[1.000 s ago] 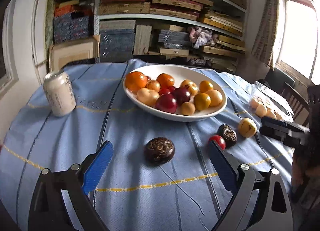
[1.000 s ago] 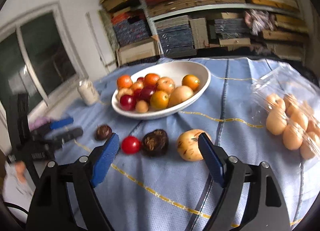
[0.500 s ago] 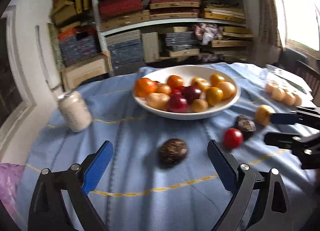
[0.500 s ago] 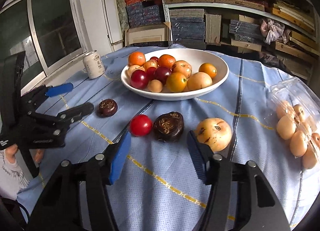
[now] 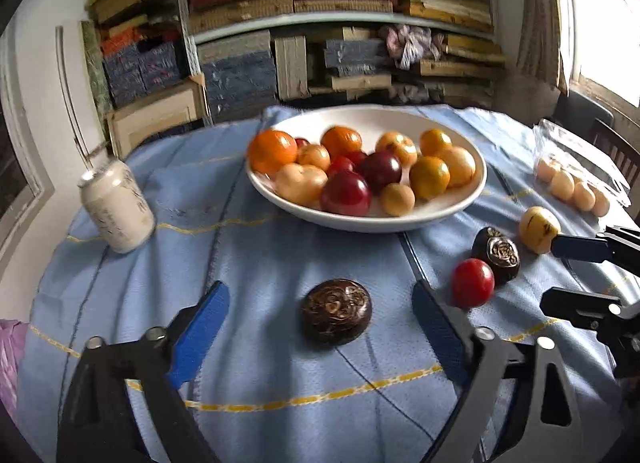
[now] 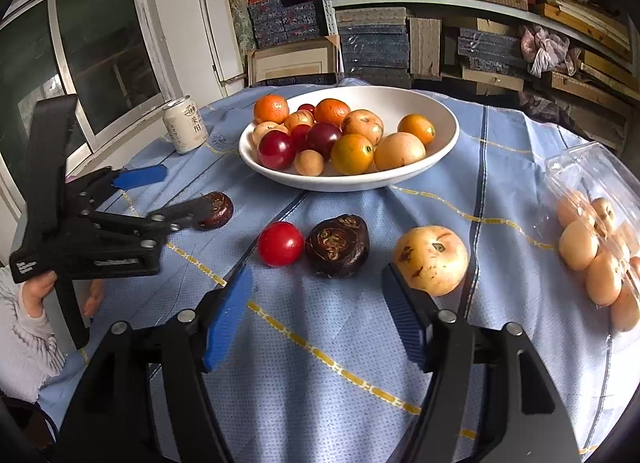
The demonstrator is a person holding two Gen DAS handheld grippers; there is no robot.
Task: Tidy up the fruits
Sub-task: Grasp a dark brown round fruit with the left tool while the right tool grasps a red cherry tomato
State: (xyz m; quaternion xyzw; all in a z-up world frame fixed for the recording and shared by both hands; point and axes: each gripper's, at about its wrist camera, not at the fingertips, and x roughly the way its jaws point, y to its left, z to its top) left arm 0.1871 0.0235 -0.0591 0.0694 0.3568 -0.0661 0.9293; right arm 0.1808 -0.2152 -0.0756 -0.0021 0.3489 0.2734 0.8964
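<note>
Two grippers hover over the blue-clothed surface (image 5: pixel 120 283), both with nothing pressed between their pads. The left gripper (image 5: pixel 320 327) has its jaws spread wide but closing, and a dark brown, flattish fruit (image 5: pixel 336 315) lies on the cloth between the blue pads, touching neither. The right gripper (image 6: pixel 316 309) has its jaws released and opening; just beyond its tips sit a small red fruit (image 6: pixel 280 243) and a second dark, wrinkled fruit (image 6: pixel 338 245), side by side and about touching, while a pale yellow blemished fruit (image 6: pixel 431 259) rests close by the right-hand pad, outside the gap as far as I can tell. From the right wrist view the left gripper shows at the far left, held in a hand (image 6: pixel 40 295) with a pale knitted sleeve (image 6: pixel 24 343), one finger crossing in front of the lone dark fruit. Farther back a white bowl (image 6: pixel 440 115) stands on the cloth, heaped with orange, red, dark plum-coloured and yellow fruits. A pale drinks can (image 6: pixel 185 125) stands upright to the bowl's left, well apart from it. A clear plastic box (image 6: pixel 580 167) of small tan fruits lies at the right edge. Shelves (image 6: pixel 440 3) stacked with boxes fill the wall behind.
</note>
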